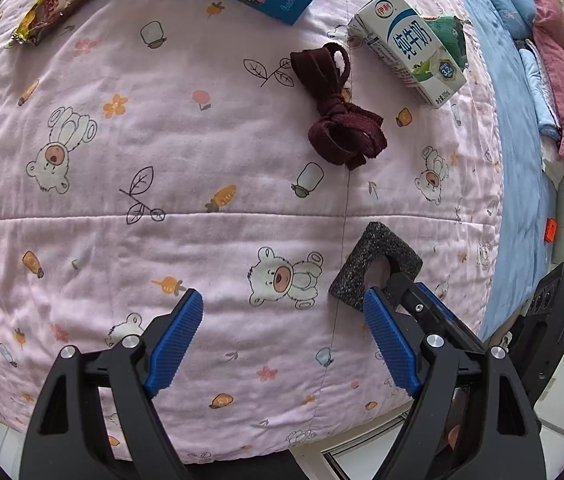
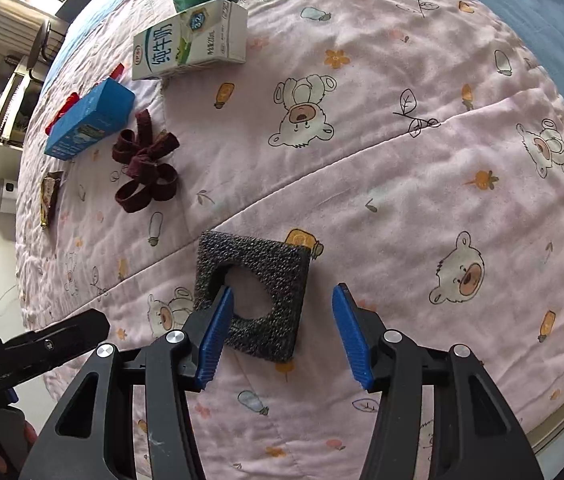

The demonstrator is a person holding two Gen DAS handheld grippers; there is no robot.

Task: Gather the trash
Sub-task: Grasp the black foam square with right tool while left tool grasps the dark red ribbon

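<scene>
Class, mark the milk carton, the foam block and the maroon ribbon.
milk carton (image 2: 190,44), right wrist view, printed front face.
foam block (image 2: 278,272), right wrist view, top surface.
maroon ribbon (image 1: 336,114), left wrist view, central knot.

Bare quilt (image 1: 122,184) ahead (ribbon (image 1: 338,108) beyond).

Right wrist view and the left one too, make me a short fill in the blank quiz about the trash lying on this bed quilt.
1. The dark foam piece has a ____ cut through its middle.
2. The right gripper has its jaws ____, with one finger at the foam piece.
3. The knotted ribbon is dark ____ in colour.
4. The milk carton lies on its ____ on the pink quilt.

Missing words: hole; open; red; side
</scene>
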